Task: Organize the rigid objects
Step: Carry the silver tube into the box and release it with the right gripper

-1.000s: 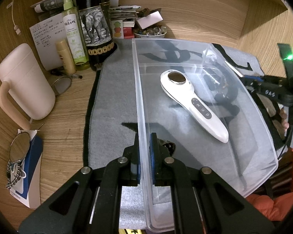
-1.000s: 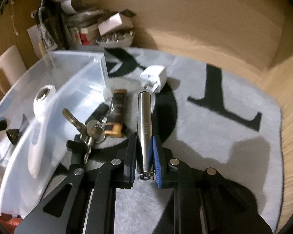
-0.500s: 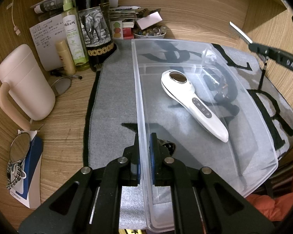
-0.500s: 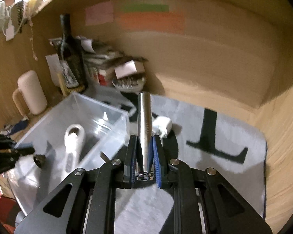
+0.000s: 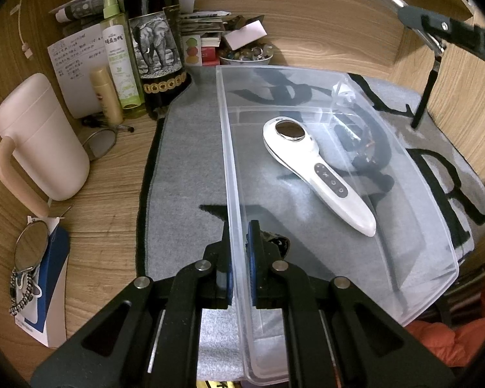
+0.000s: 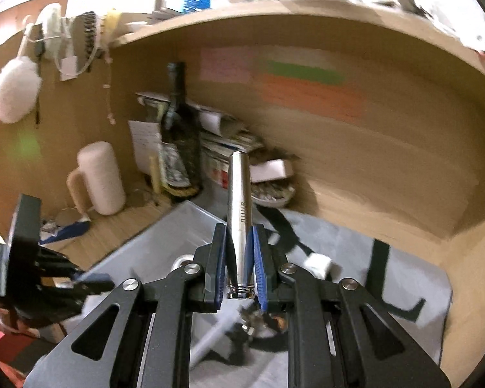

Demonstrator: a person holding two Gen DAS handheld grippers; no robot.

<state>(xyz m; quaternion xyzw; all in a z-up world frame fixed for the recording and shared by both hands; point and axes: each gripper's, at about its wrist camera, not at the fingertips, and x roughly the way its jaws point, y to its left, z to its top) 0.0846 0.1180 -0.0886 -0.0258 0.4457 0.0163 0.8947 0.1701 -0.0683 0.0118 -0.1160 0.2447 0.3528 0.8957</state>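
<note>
My left gripper is shut on the left wall of a clear plastic bin that rests on a grey mat. A white handheld device lies inside the bin. My right gripper is shut on a silver metal cylinder and holds it high above the mat and the bin. That gripper shows at the top right of the left wrist view. A white charger plug and a bunch of keys lie on the mat below, blurred.
A dark wine bottle, a green spray bottle, a small beige tube, a pink jug, papers and a bowl of trinkets crowd the back left. A round mirror lies at the left edge. Wooden walls enclose the desk.
My right gripper has lifted the silver cylinder off the mat and raised it high, swinging toward the bin. The left gripper has kept its hold on the bin wall.
</note>
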